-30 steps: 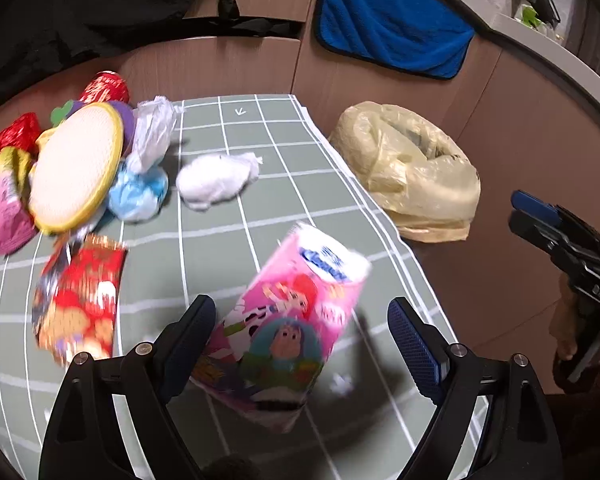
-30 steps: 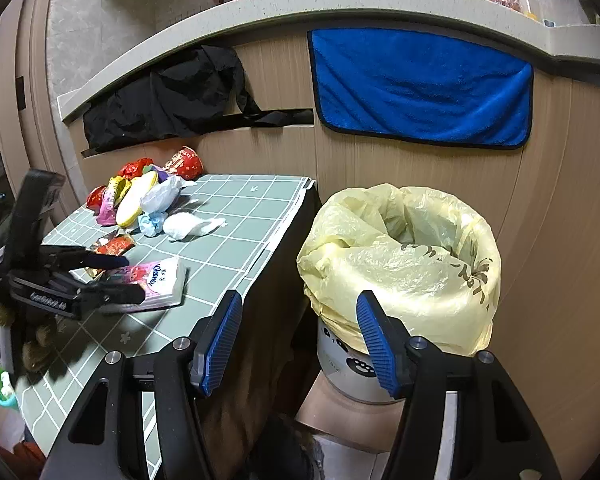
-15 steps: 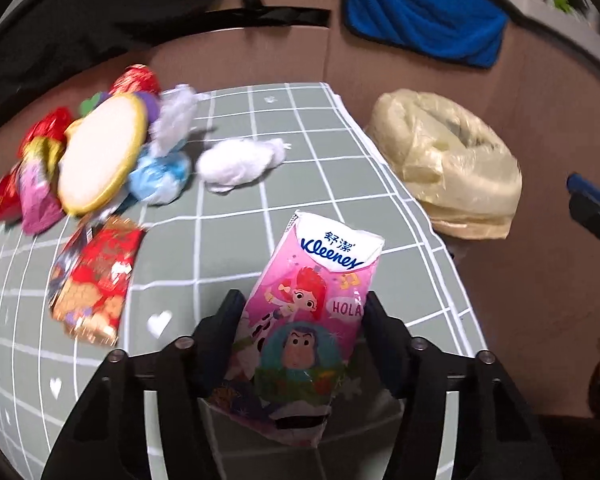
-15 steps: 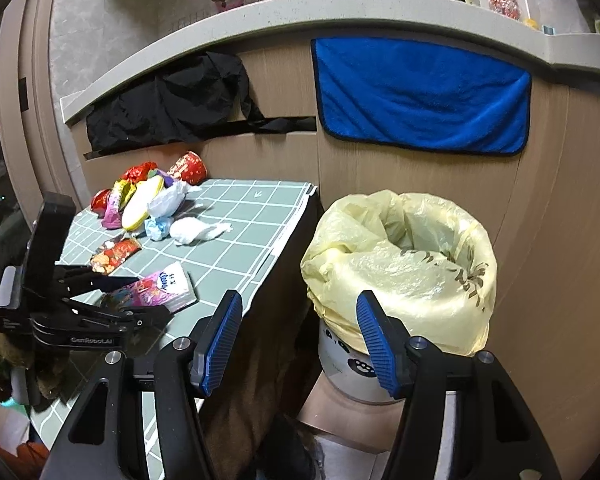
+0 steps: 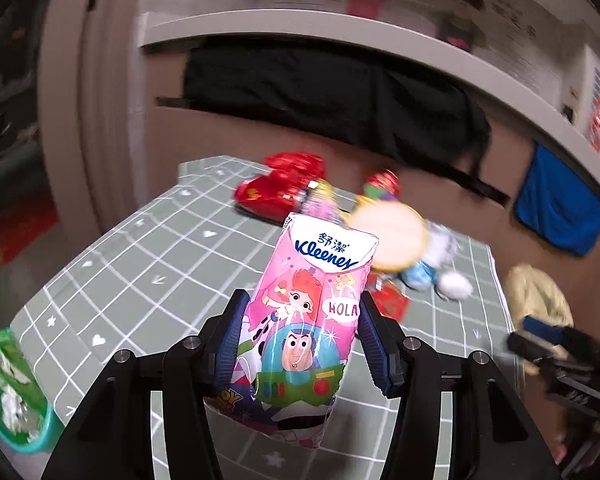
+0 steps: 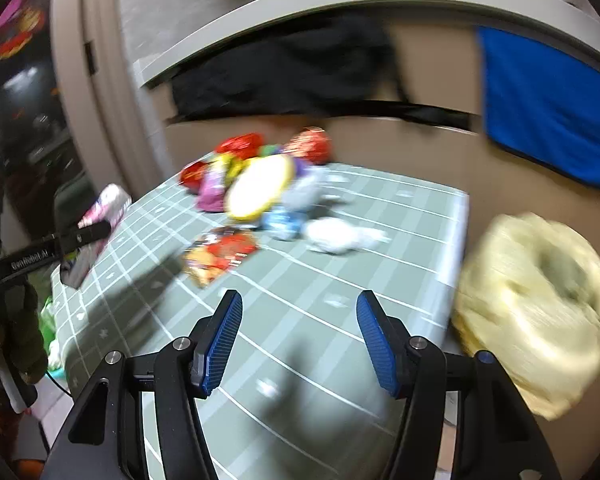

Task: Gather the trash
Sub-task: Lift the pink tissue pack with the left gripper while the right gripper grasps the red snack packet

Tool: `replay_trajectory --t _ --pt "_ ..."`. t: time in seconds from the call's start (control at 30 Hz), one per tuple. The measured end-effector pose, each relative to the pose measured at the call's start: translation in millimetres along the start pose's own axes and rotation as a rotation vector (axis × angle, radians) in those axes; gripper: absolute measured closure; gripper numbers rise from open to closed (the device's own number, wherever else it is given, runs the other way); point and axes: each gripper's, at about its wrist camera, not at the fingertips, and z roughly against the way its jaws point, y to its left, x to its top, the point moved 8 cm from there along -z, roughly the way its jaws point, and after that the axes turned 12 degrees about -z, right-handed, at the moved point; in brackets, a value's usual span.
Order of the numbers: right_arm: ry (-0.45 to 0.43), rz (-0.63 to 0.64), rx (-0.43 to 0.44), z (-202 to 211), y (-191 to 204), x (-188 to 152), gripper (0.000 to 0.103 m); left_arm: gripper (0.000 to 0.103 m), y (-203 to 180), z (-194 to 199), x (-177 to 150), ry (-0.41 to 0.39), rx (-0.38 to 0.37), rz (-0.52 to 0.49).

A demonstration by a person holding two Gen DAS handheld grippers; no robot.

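My left gripper (image 5: 300, 336) is shut on a pink Kleenex tissue pack (image 5: 308, 312) and holds it up above the green gridded table (image 5: 148, 272). The pack also shows in the right wrist view (image 6: 104, 208), held high at the left. My right gripper (image 6: 300, 340) is open and empty above the table's near part. A bin lined with a yellow bag (image 6: 536, 304) stands just right of the table; it shows in the left wrist view (image 5: 536, 292) too. A pile of wrappers (image 6: 252, 176) lies at the table's far side.
A red snack packet (image 6: 220, 252) and a white crumpled tissue (image 6: 336, 236) lie mid-table. A round yellow-rimmed lid (image 6: 260, 188) rests on the pile. A green-lined tub (image 5: 12, 392) sits off the table's left edge. A blue cloth (image 6: 548, 112) hangs on the wall.
My left gripper closed on the tissue pack and lifted it off the table, swinging left. My right gripper swung from the bin toward the table.
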Motion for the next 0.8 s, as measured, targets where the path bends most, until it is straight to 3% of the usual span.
replay_trajectory --t 0.13,0.3,0.4,0.5,0.57,0.63,0.8 --pt "0.073 0.062 0.042 -49 47 2 0.049 0.049 20 -2 3 -0.013 0.015 0.034" --pt "0.152 0.214 -0.019 -102 81 -15 0.054 0.049 39 -13 10 -0.011 0.011 0.044" --pt "0.210 0.285 -0.039 -118 83 -28 0.059 0.049 46 -24 10 0.006 0.002 0.059" --pt "0.181 0.344 -0.123 -117 61 -25 0.060 0.049 52 -34 6 0.025 -0.019 0.090" --pt "0.156 0.328 -0.209 -115 38 -14 0.060 0.049 53 -43 2 0.047 -0.044 0.110" --pt "0.146 0.256 -0.241 -111 16 -2 0.059 0.049 53 -49 1 0.059 -0.061 0.121" --pt "0.189 0.027 -0.035 -112 13 14 0.057 0.049 52 -64 0 0.093 -0.087 0.140"
